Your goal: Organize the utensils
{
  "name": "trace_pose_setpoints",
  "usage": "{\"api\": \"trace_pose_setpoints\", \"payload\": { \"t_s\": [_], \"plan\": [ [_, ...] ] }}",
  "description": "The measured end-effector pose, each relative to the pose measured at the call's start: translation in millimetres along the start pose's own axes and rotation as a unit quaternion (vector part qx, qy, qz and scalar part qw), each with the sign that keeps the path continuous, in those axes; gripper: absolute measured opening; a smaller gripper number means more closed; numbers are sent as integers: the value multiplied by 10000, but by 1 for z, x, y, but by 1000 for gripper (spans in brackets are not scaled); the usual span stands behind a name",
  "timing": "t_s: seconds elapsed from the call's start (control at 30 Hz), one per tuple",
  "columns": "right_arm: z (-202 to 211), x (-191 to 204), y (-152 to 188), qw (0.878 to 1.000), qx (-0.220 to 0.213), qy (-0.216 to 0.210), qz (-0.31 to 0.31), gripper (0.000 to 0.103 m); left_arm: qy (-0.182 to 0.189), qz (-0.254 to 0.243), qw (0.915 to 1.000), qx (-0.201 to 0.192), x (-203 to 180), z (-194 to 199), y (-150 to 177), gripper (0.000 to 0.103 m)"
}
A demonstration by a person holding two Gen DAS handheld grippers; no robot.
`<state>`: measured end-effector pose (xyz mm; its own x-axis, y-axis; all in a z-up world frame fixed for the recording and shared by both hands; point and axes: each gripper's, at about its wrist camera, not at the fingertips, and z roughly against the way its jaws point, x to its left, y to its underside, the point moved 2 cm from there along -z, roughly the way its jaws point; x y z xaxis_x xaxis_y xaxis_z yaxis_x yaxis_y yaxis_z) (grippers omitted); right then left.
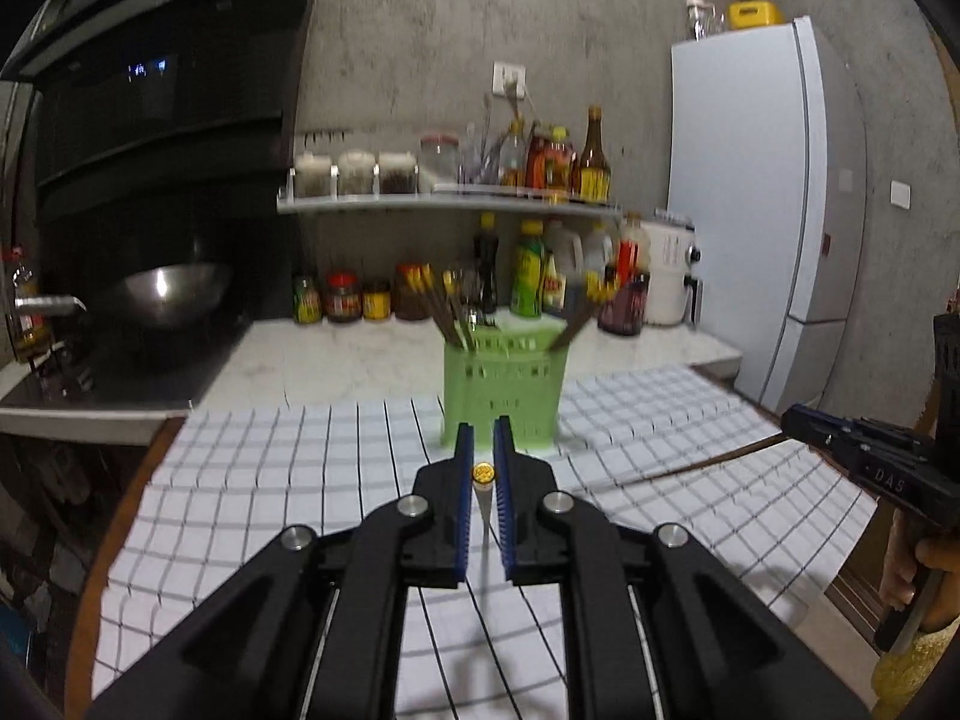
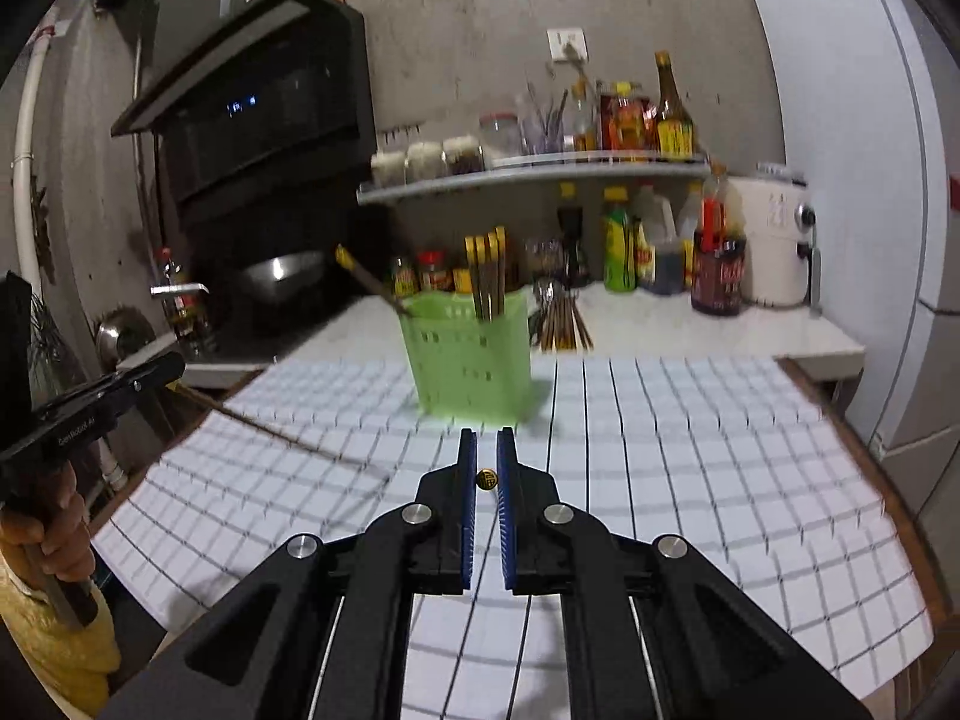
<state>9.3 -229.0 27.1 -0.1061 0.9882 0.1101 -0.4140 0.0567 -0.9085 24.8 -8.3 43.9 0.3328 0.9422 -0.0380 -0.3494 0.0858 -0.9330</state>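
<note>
Both grippers, left (image 1: 483, 438) and right (image 2: 487, 447), each clenched on a chopstick (image 1: 483, 474), mid-carry; next, tip each into the green basket (image 2: 468, 354) at frame centre.

At the right edge of the left wrist view, the right gripper (image 1: 786, 417) carries the pale letters "DAS" on its black body. At the left edge of the right wrist view, the left gripper (image 2: 174, 367) bears a small white line, roughly "ZeroRobot AI". The bottle labels on the shelf are too blurred to read.
</note>
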Motion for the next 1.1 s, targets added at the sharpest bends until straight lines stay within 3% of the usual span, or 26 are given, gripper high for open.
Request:
{"api": "trace_pose_setpoints", "payload": {
  "t_s": [0.3, 0.97, 1.1],
  "plan": [
    [6, 10, -51, 9987, -386, 154, 285, 7, 7, -31, 9995, -318, 3, 7, -27, 7],
    [-15, 14, -56, 9967, -542, 324, 506, 7, 115, -84, 9998, -128, 9, 0, -34, 7],
    [-19, 15, -52, 9960, -480, 400, 640, 8, 95, -135, 9998, 60, 8, -7, -30, 7]
  ]
}}
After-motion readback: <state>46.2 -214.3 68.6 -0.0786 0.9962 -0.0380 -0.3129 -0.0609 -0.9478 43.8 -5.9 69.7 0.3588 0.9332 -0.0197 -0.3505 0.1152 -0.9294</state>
